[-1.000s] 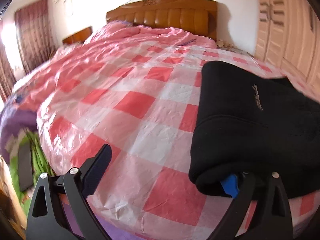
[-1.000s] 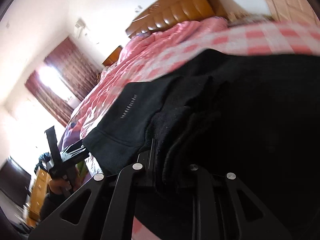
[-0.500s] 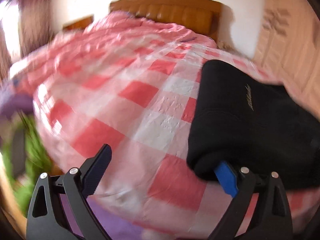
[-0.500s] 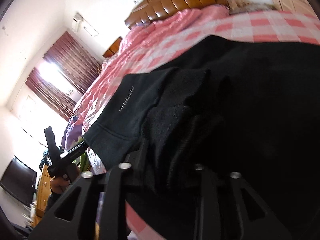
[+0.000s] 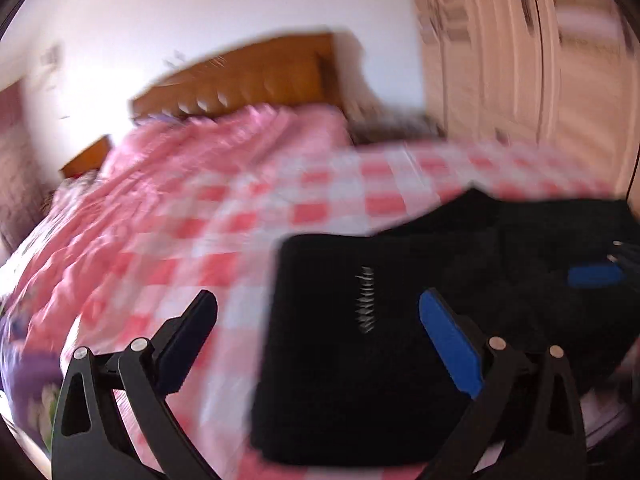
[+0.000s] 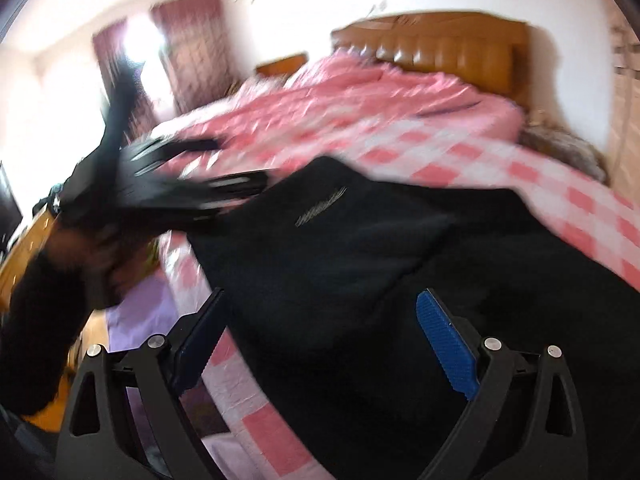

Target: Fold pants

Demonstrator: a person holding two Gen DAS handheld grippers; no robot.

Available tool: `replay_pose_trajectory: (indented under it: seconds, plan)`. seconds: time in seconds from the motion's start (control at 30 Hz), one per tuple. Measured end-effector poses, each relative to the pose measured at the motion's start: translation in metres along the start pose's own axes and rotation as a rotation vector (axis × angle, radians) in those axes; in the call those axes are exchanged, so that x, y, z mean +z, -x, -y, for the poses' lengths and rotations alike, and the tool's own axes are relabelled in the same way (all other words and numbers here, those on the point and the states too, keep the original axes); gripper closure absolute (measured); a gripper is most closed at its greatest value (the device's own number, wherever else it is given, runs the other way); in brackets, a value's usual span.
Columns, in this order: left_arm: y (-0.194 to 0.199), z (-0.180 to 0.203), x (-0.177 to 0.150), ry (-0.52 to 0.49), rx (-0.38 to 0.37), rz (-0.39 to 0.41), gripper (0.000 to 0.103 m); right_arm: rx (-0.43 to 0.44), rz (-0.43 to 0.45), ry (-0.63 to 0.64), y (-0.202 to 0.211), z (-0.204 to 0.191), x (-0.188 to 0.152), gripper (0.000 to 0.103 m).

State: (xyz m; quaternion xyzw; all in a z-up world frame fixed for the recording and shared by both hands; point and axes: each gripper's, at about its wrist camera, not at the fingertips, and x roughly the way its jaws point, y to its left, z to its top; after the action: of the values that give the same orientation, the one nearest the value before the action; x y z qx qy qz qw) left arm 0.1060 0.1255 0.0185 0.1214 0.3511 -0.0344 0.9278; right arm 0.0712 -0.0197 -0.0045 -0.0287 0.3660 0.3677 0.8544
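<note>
Left wrist view: left hand-held gripper (image 5: pixel 316 312) spread apart, gripping nothing, above folded black pants (image 5: pixel 360 360) on checked pink bedspread (image 5: pixel 240 216); headboard (image 5: pixel 248 80) and wardrobe (image 5: pixel 520 60) behind. Right wrist view: right hand-held gripper (image 6: pixel 320 312) opening, pads clear of pants (image 6: pixel 400 280); left hand-held gripper (image 6: pixel 180 188) blurred at left, before curtains (image 6: pixel 192 48).

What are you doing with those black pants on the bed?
A person with a two-finger gripper in each hand is folding black fleece pants on a bed with a pink-and-white checked cover. The pants lie folded near the bed's edge. The left gripper is open, and the right gripper is opening; neither pinches the cloth.
</note>
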Motion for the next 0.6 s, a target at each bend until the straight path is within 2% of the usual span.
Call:
replay_pose_trajectory:
  seconds: [0.07, 0.1, 0.13, 0.17, 0.23, 0.3, 0.37, 0.43, 0.5, 0.6]
  plan:
    - [-0.049, 0.005, 0.008, -0.014, -0.033, -0.138, 0.002, -0.001, -0.066, -0.013, -0.013, 0.005, -0.010, 0.009]
    - [-0.066, 0.004, 0.007, -0.011, -0.024, -0.197, 0.002, 0.001, -0.080, -0.024, -0.017, 0.011, -0.018, 0.009]
    - [-0.083, 0.000, 0.004, -0.005, 0.008, -0.260, 0.001, 0.009, -0.070, -0.027, -0.016, 0.015, -0.024, 0.009]
    - [-0.091, -0.005, -0.001, 0.013, 0.002, -0.280, 0.001, 0.028, -0.056, -0.032, -0.013, 0.017, -0.027, 0.009]
    - [-0.094, -0.022, -0.008, 0.106, -0.069, -0.282, 0.001, 0.057, -0.052, -0.058, -0.009, 0.023, -0.031, 0.009]
    - [-0.093, -0.027, -0.013, 0.138, -0.071, -0.280, 0.001, 0.070, -0.049, -0.079, -0.007, 0.026, -0.029, 0.010]
    - [-0.086, -0.023, -0.014, 0.122, -0.042, -0.269, 0.001, 0.060, -0.041, -0.104, 0.002, 0.028, -0.029, 0.010]
    - [-0.066, -0.010, -0.011, 0.068, 0.044, -0.226, 0.002, 0.043, -0.007, -0.117, 0.018, 0.030, -0.028, 0.010]
    - [-0.040, 0.008, -0.007, 0.029, 0.057, -0.147, 0.002, -0.013, 0.031, -0.134, 0.040, 0.040, -0.036, 0.009]
    - [-0.016, 0.035, -0.004, 0.005, 0.002, -0.091, 0.002, -0.146, -0.028, -0.224, 0.052, 0.070, -0.057, 0.007]
